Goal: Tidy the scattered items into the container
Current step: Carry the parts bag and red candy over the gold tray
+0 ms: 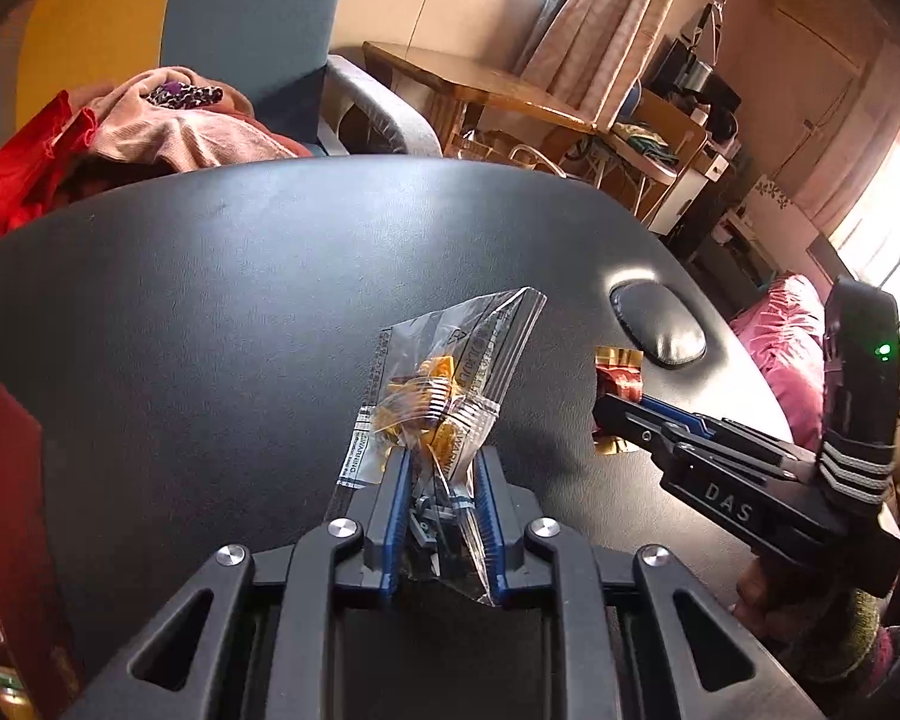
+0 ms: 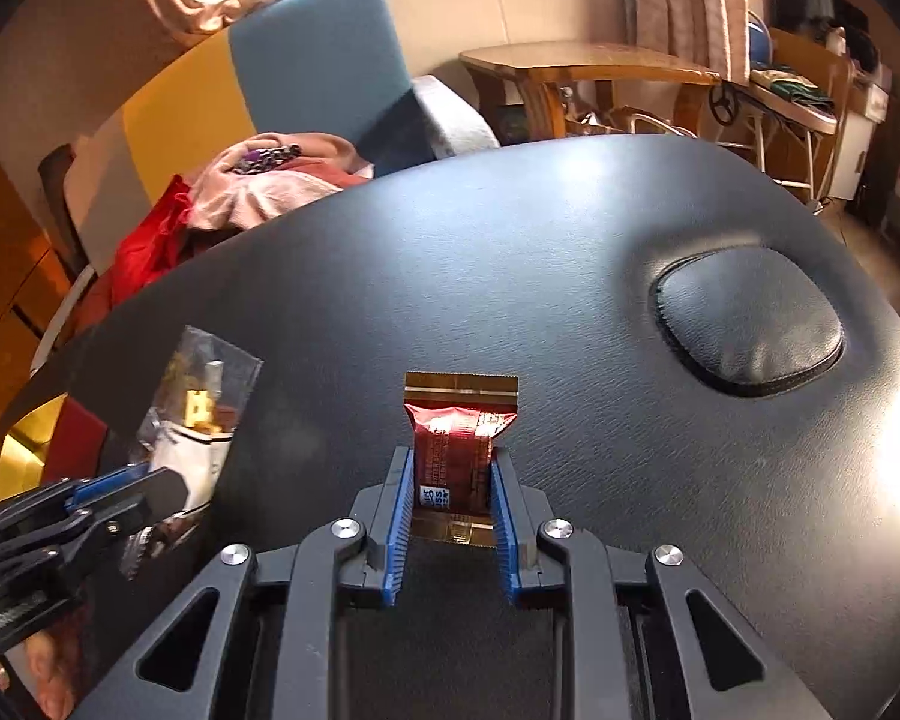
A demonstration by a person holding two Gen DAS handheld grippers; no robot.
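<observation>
A clear plastic bag (image 1: 444, 372) of small yellow and grey parts stands up between the blue pads of my left gripper (image 1: 441, 462), which is shut on its lower end above the black padded table (image 1: 210, 300). A red and gold snack packet (image 2: 459, 420) is pinched by its sides in my right gripper (image 2: 453, 456), just over the table surface. In the left wrist view the right gripper (image 1: 600, 414) is to the right with the packet (image 1: 621, 372) at its tips. The right wrist view shows the left gripper (image 2: 168, 486) and bag (image 2: 204, 396) at lower left.
A red box (image 1: 6, 480) shows at the table's left edge, its inside hidden. An oval cushion insert (image 2: 750, 324) sits in the table top on the right. Behind the table stand a blue chair (image 1: 252, 30) and a pile of pink and red clothes (image 1: 168, 126).
</observation>
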